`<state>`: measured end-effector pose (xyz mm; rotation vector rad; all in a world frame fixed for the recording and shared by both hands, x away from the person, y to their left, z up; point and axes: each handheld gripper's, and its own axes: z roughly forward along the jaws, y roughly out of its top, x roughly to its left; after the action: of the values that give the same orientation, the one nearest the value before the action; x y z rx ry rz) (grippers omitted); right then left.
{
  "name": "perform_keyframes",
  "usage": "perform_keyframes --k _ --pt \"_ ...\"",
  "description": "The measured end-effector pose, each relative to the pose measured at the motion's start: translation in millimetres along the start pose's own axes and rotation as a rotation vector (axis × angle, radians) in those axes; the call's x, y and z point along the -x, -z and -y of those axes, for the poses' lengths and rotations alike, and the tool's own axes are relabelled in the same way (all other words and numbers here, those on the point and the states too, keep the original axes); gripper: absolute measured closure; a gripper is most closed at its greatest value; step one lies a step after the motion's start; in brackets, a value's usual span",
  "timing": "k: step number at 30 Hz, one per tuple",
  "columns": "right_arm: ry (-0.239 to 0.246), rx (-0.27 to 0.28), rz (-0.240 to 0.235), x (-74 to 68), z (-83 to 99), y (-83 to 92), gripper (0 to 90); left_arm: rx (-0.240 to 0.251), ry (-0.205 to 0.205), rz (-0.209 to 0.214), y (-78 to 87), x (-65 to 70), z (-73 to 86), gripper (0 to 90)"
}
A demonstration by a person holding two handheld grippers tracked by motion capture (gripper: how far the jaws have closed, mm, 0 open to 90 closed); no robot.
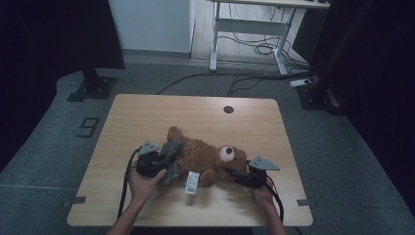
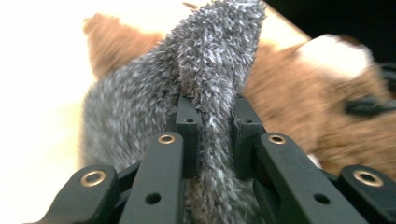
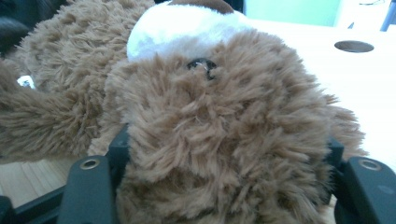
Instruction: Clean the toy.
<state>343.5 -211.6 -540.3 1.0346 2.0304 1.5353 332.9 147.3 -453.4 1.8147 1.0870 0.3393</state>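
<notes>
The teddy bear (image 1: pixel 208 156) lies near the worktop's (image 1: pixel 147 112) front edge. The right hand-held gripper (image 1: pixel 240 177) clamps its head to anchor it, while the left hand-held gripper (image 1: pixel 159 164) pinches the grey garment (image 1: pixel 171 152), probably for pulling.

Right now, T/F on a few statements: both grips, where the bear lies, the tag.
1. The left gripper is shut on the grey fuzzy cloth. True.
2. The right gripper hangs open above the table, clear of the toy. False: its jaws sit either side of the brown teddy bear at the head, fur packed between them.
3. The teddy bear lies on the wooden table. True.
4. The white tag lies at the table's far edge by the round hole. False: it lies at the near side of the bear, between the two grippers.
5. The grey cloth lies off the bear, by itself. False: it rests against the bear's left end.
</notes>
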Motion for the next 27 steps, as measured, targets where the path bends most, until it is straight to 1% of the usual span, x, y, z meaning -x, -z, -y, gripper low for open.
perform_keyframes --k 2,3,4,5,7,8,10,11,12,13,14,16,19,21,24,27 --pt "-0.005 0.001 0.001 -0.5 -0.3 0.1 29.0 0.014 -0.04 0.033 -2.2 18.4 -13.9 76.7" --pt "-0.007 -0.001 0.001 -1.1 -0.5 0.4 28.1 0.017 -0.062 0.052 -5.9 28.0 -20.1 76.7" --pt "-0.008 0.001 0.0 -1.6 -0.6 0.4 27.1 0.016 -0.071 0.068 -9.8 35.7 -24.4 76.6" --pt "-0.007 0.0 -0.002 -1.8 -0.7 0.7 26.3 0.007 -0.093 0.096 -18.1 47.9 -30.2 76.6" --pt "-0.014 -0.004 -0.003 -1.6 -0.8 1.3 24.0 -0.022 -0.124 0.149 -34.7 67.2 -35.1 76.6" --pt "-0.021 -0.007 -0.005 -1.0 -0.9 1.7 22.8 -0.042 -0.14 0.176 -43.3 76.7 -35.2 76.4" --pt "-0.041 -0.013 -0.005 0.5 -0.9 2.6 21.7 -0.083 -0.172 0.215 -59.9 95.3 -29.3 76.1" --pt "-0.047 -0.015 -0.008 1.4 -0.6 3.1 21.6 -0.111 -0.19 0.222 -67.7 103.1 -24.3 76.0" --pt "-0.053 -0.015 -0.008 2.1 -0.3 3.4 21.5 -0.134 -0.213 0.214 -74.8 108.7 -18.6 76.0" --pt "-0.059 -0.016 -0.009 2.4 -0.1 3.6 21.4 -0.148 -0.226 0.2 -80.8 111.7 -12.8 76.0" --pt "-0.06 -0.019 -0.011 2.6 0.0 3.8 21.5 -0.16 -0.221 0.188 -85.8 112.2 -7.3 76.0" --pt "-0.053 -0.023 -0.011 2.7 0.1 4.1 22.0 -0.174 -0.195 0.179 -92.7 108.1 2.5 76.4" --pt "-0.059 -0.029 -0.008 3.4 0.3 3.9 23.5 -0.182 -0.177 0.165 -95.3 99.4 12.4 77.1" --pt "-0.065 -0.03 -0.009 3.8 0.2 3.3 24.1 -0.183 -0.158 0.168 -94.4 93.2 15.6 77.6" --pt "-0.058 -0.03 -0.007 2.8 0.1 2.9 25.2 -0.188 -0.168 0.164 -92.1 91.2 16.2 77.9" --pt "-0.046 -0.033 -0.01 2.7 0.6 4.0 26.1 -0.189 -0.17 0.164 -89.4 89.2 17.5 78.0"
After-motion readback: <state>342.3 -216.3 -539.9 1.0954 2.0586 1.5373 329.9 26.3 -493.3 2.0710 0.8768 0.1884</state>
